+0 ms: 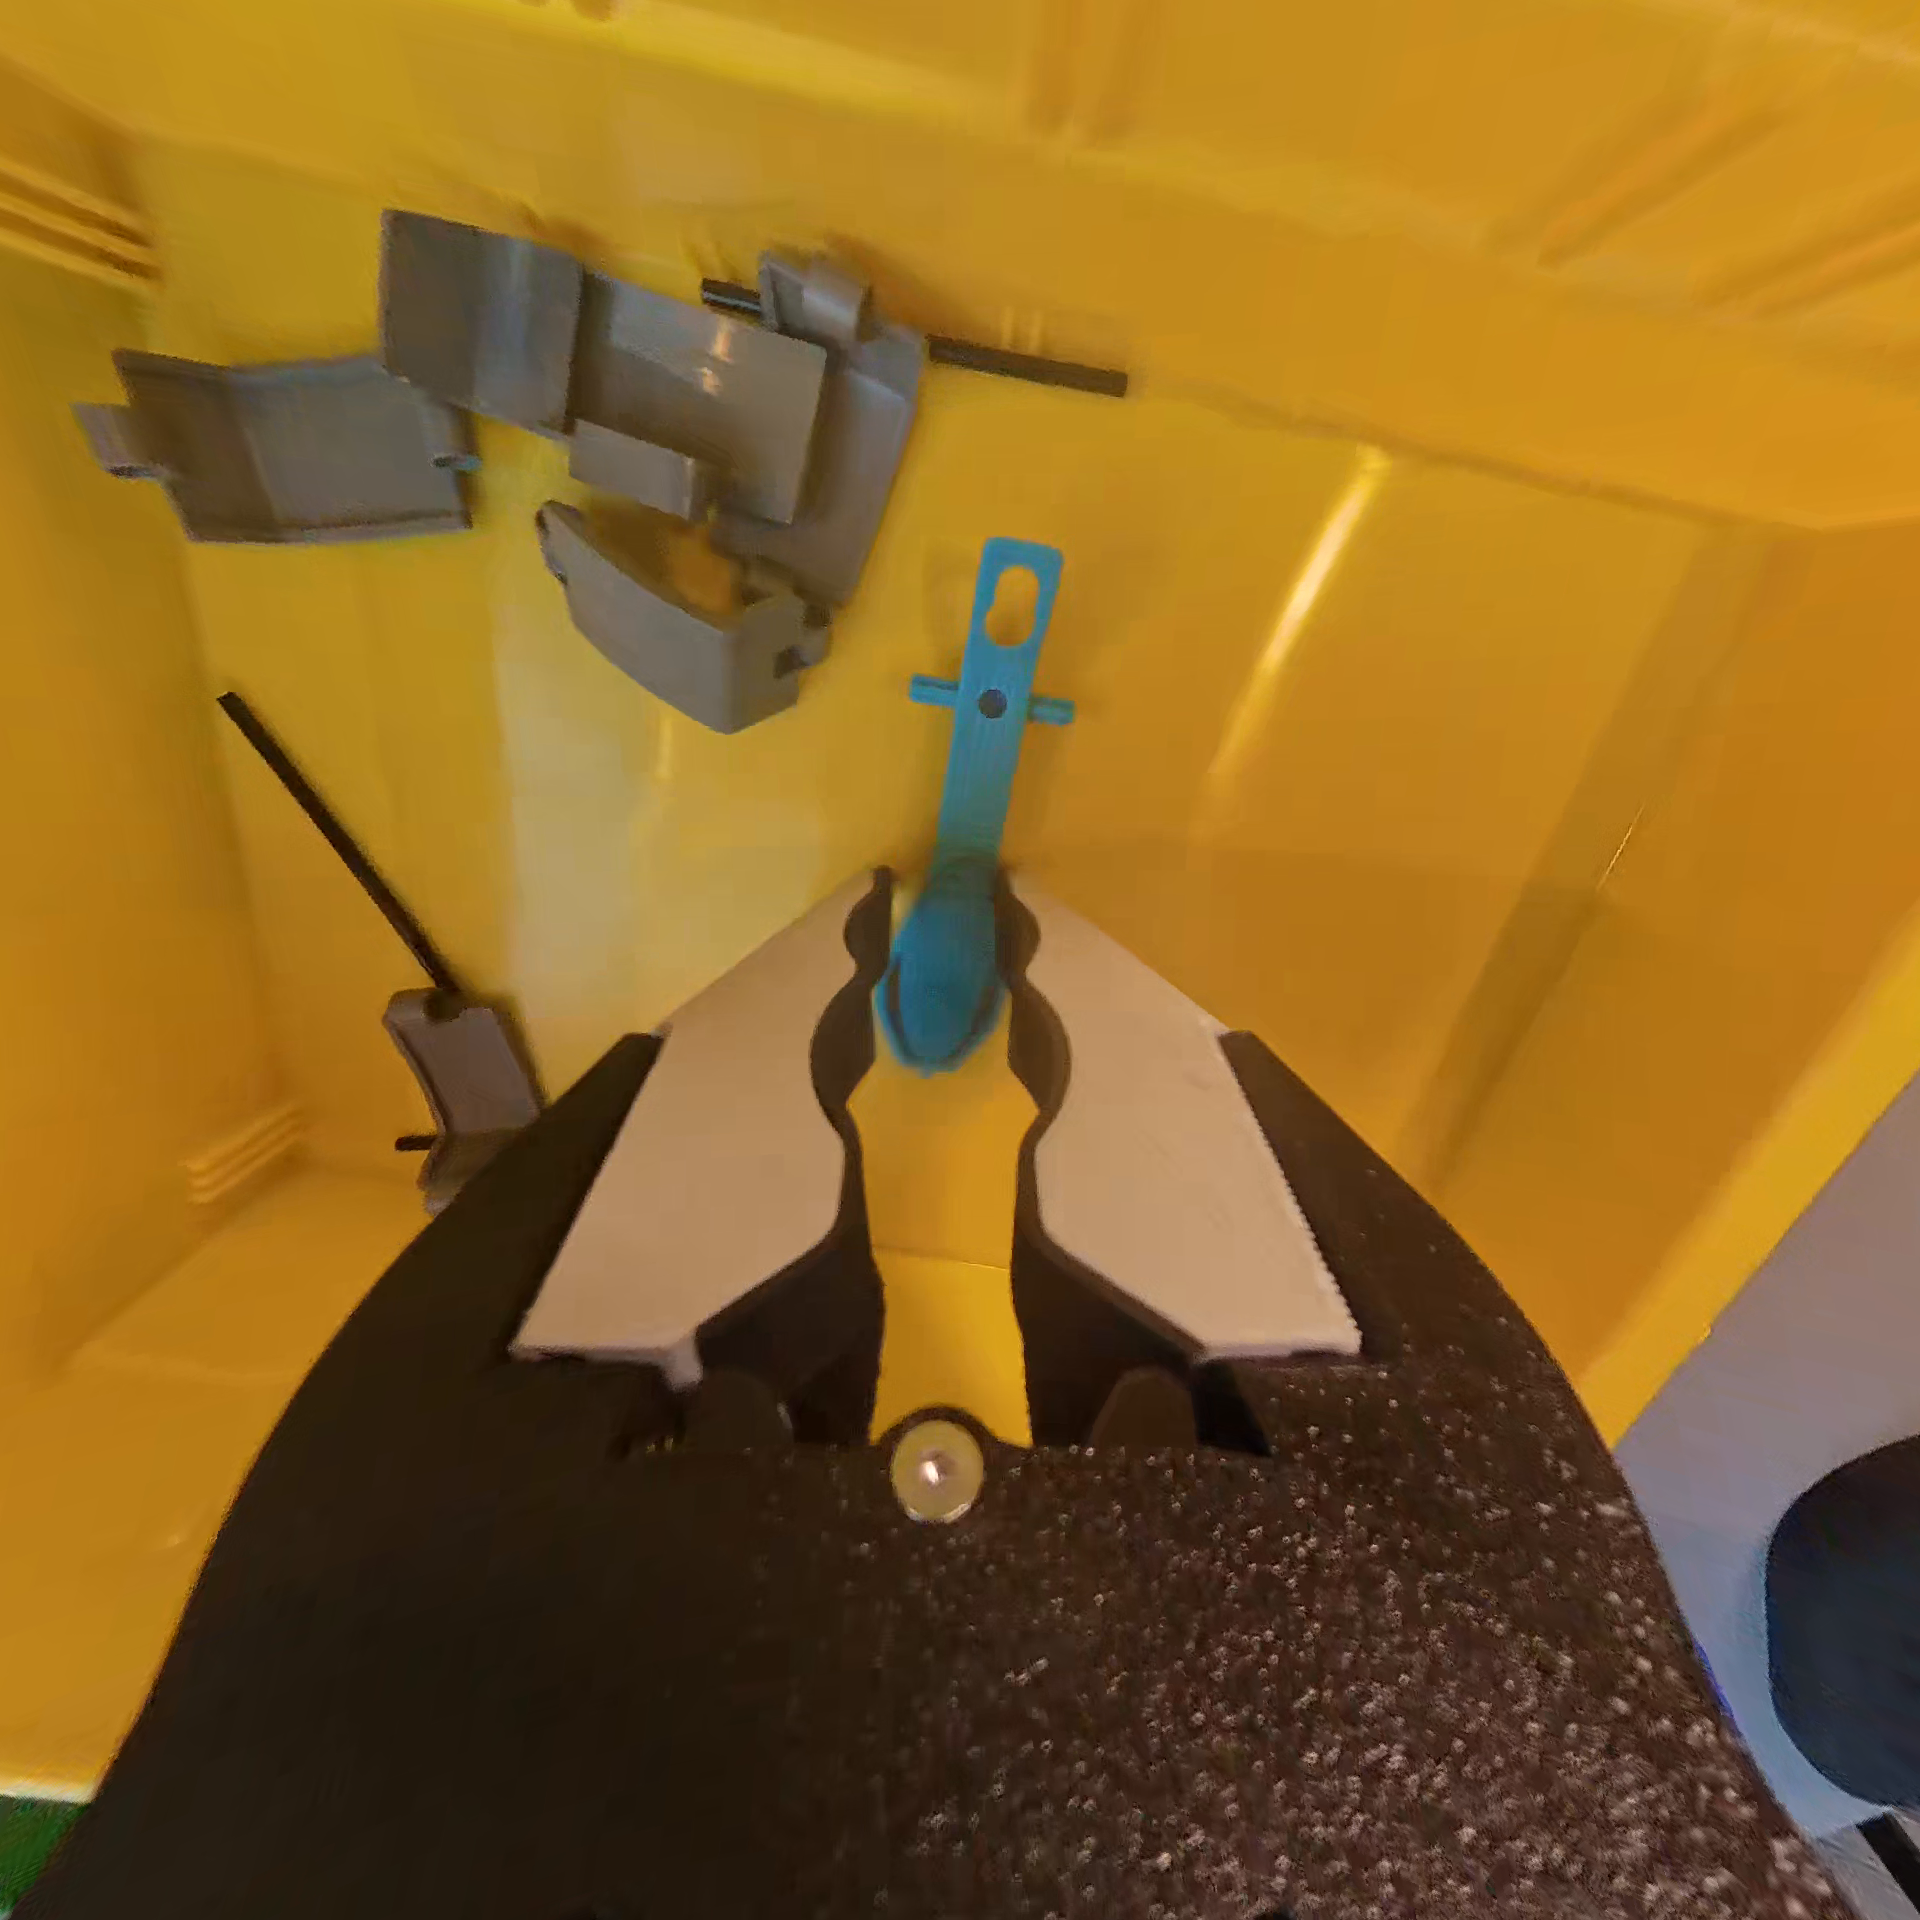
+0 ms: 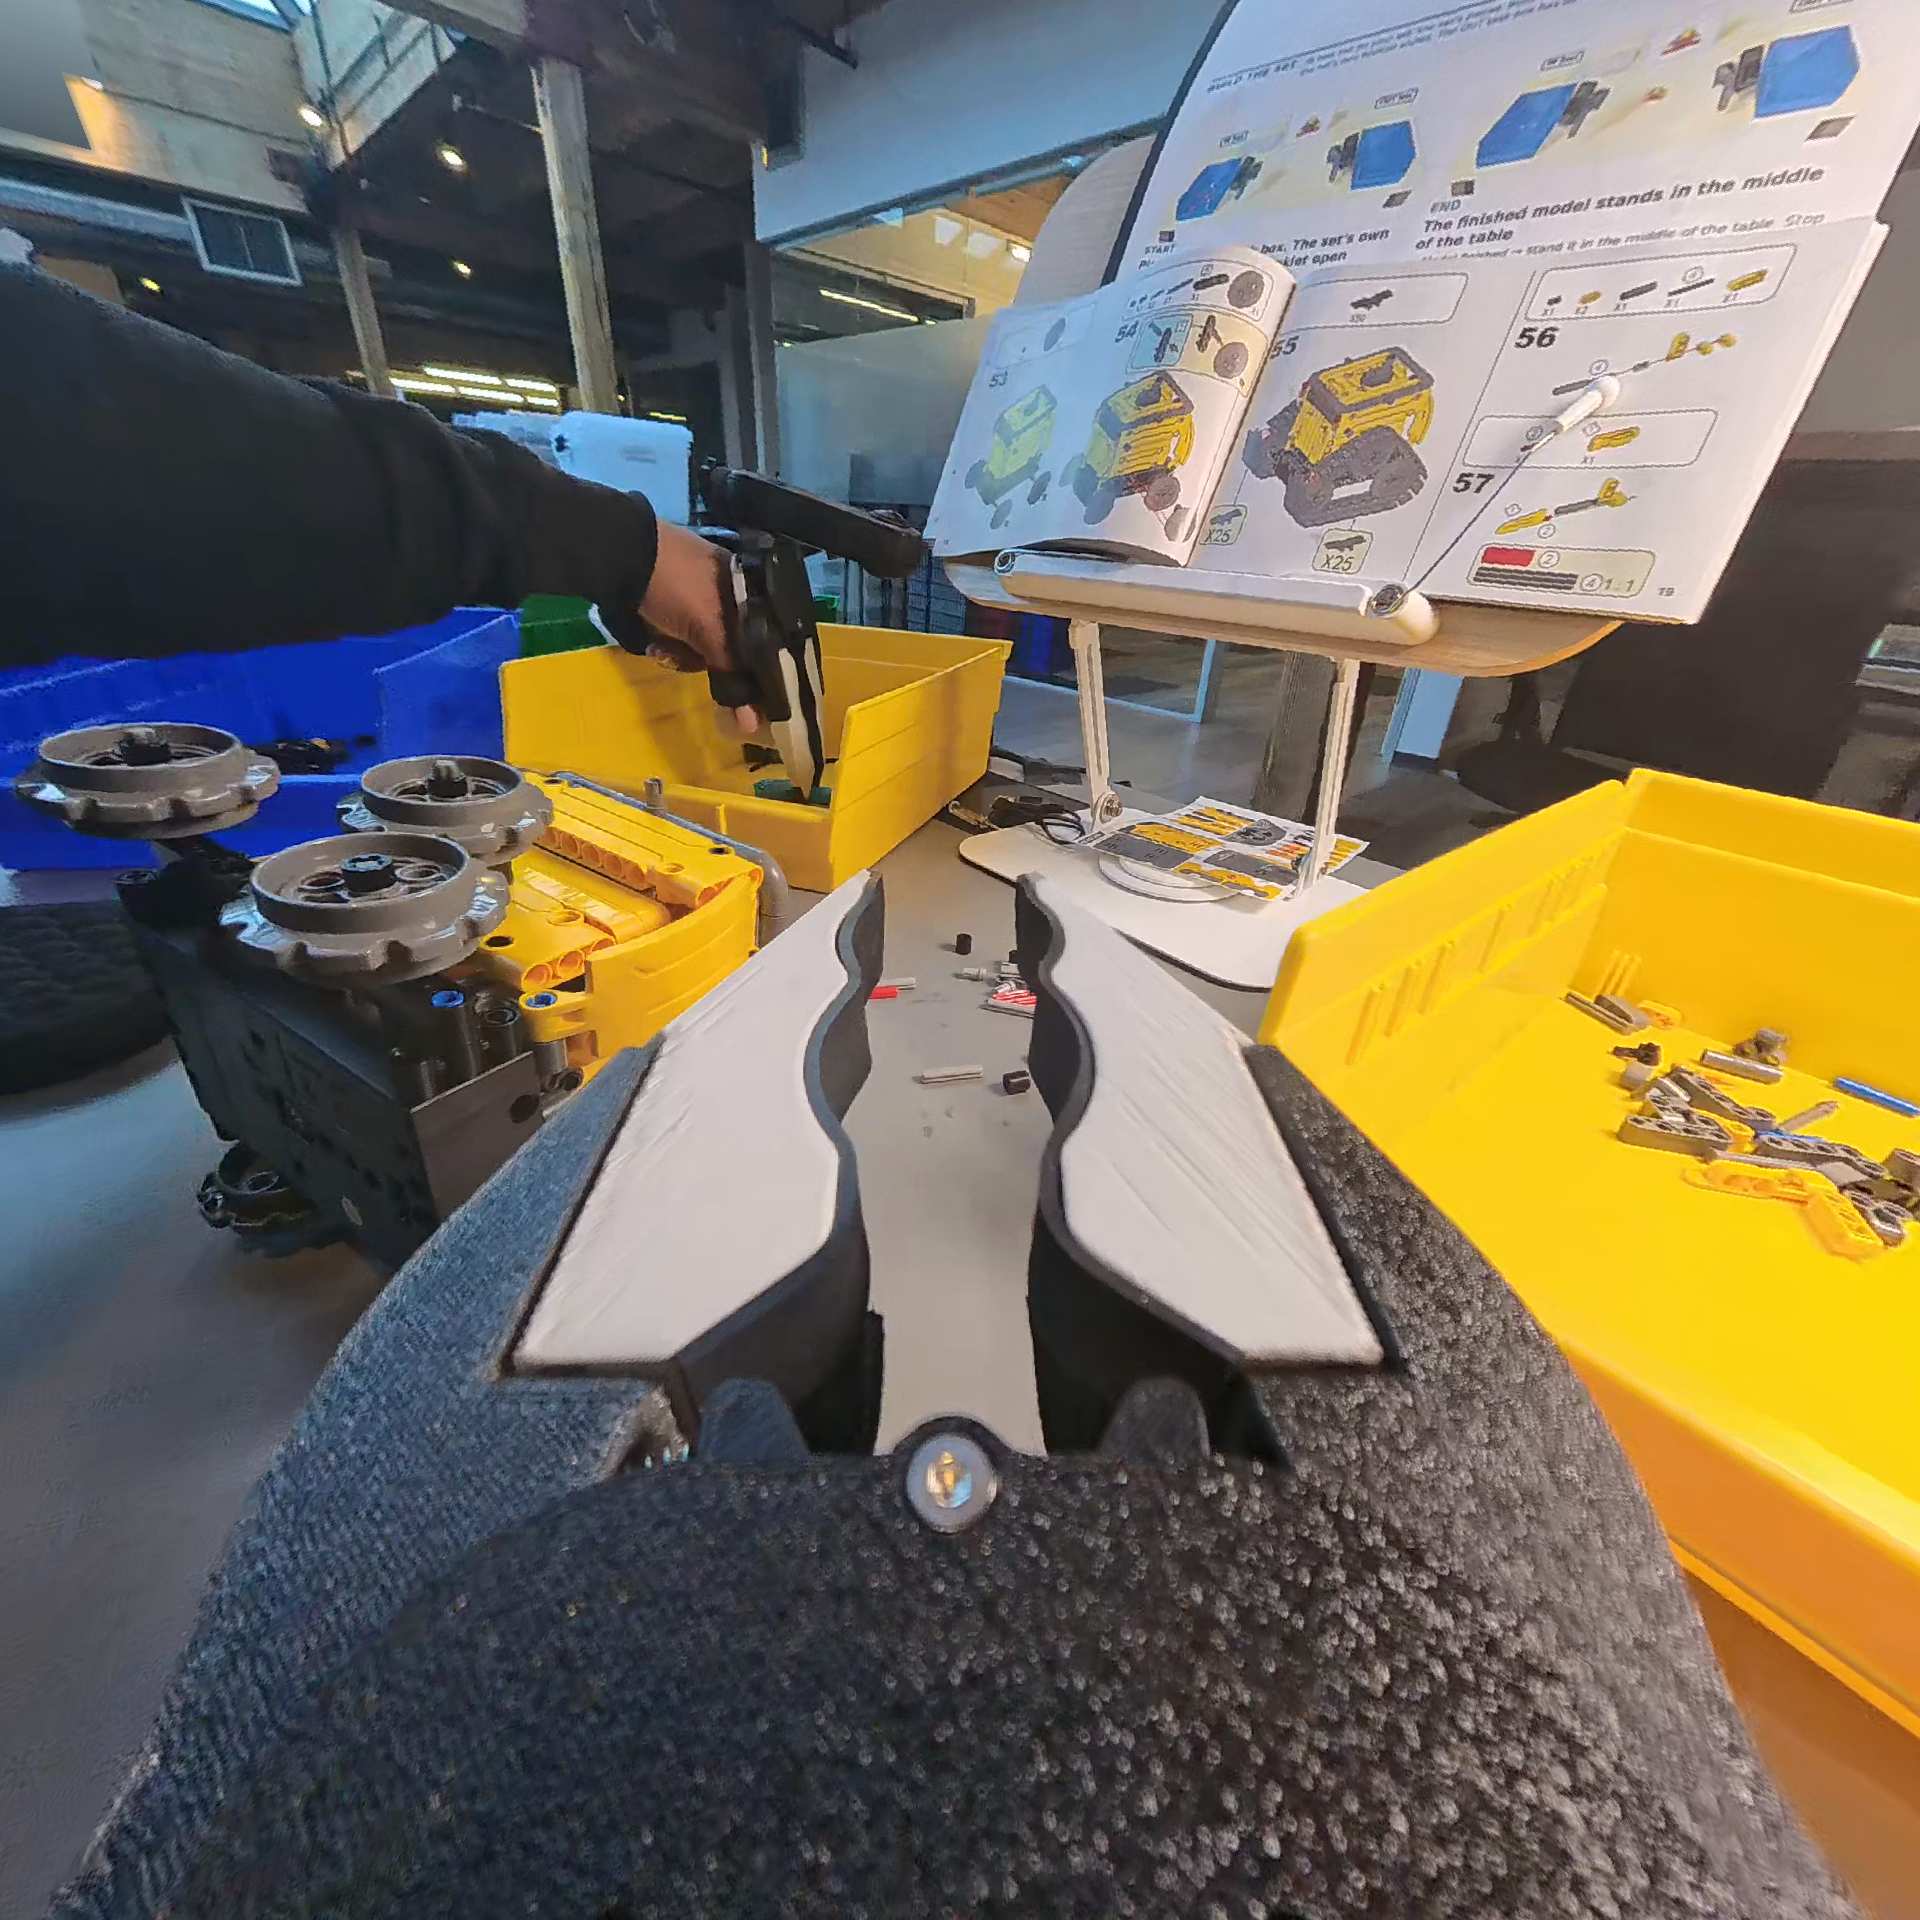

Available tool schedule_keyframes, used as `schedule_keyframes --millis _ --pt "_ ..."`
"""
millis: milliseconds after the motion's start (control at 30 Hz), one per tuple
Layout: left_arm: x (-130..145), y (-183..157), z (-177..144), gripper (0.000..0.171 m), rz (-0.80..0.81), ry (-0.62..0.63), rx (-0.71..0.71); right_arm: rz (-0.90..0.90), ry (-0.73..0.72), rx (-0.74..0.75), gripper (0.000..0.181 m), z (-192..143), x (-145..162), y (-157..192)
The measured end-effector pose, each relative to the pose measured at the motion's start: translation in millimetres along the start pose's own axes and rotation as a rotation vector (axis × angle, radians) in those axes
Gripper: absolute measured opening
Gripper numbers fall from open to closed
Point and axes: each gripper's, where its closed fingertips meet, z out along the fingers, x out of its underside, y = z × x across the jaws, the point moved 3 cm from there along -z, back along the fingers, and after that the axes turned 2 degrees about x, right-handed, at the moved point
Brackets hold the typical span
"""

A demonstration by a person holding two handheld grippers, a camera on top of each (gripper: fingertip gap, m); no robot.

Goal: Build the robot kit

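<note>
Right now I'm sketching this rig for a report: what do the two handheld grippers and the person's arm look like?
Both look the same: the left gripper and the right gripper have a speckled black body, two pale grey fingers lined with wavy black pads, and a silver screw at the base. Seen from the right wrist view, the left gripper has a black pistol-style handle. The person's sleeve is black.

This is a workshop-like hall used as a building-kit assembly station. Rough timber posts and dark ceiling beams with small lamps stand behind a grey worktable. On the table sit yellow plastic parts bins, a blue plastic bin, a half-built yellow-and-black brick vehicle with grey toothed wheels, and an open illustrated instruction booklet on a white stand.
</note>
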Motion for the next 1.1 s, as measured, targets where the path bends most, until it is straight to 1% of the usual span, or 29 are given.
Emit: schedule_keyframes --millis 33,100,167,233,333,400,433,500,533,600,667,700,767,867,967,1100 --pt "1 -1 0 0.013 -0.002 0.001 0.01 0.011 0.0 -0.002 0.025 0 0 -1" --pt "3 -4 -3 0.012 0.012 0.01 0.012 0.023 -0.002 0.0 0.025 0 0 -3" --pt "6 -9 -14 0.012 0.037 -0.001 -0.035 0.021 -0.004 0.004 0.025 -1 0 -3" --pt "10 -21 -37 0.012 0.058 -0.057 -0.067 0.007 0.0 0.007 0.025 -1 0 -2" --pt "24 -44 -85 0.012 0.074 -0.172 -0.117 -0.004 0.004 0.006 0.025 -1 0 -1" --pt "45 -61 -118 0.012 0.066 -0.225 -0.135 -0.007 0.008 0.006 0.025 0 1 -1" --pt "59 -67 -132 0.012 0.059 -0.233 -0.152 -0.008 0.008 0.006 0.025 0 1 -1" --pt "95 -79 -150 0.012 0.021 -0.204 -0.155 -0.012 0.007 0.008 0.025 -1 0 0" --pt "116 -84 -154 0.012 -0.004 -0.174 -0.145 -0.018 0.007 0.009 0.025 -1 0 0" --pt "159 -89 -149 0.012 -0.058 -0.097 -0.138 -0.03 0.011 0.006 0.025 0 0 3" --pt "202 -87 -136 0.012 -0.126 -0.005 -0.155 -0.041 0.014 0.002 0.025 0 1 5" --pt "219 -84 -130 0.012 -0.158 0.019 -0.171 -0.047 0.015 0.0 0.025 0 1 6" --pt "247 -79 -118 0.012 -0.235 0.039 -0.157 -0.054 0.018 0.0 0.025 1 1 7" --pt "279 -67 -101 0.012 -0.348 0.058 -0.127 -0.041 0.015 0.001 0.025 0 1 7" --pt "305 -37 -92 0.013 -0.432 0.086 -0.199 -0.033 0.014 0.004 0.025 -1 0 6" --pt "322 0 -82 0.013 -0.513 0.079 -0.257 -0.028 0.018 0.005 0.025 0 1 5"
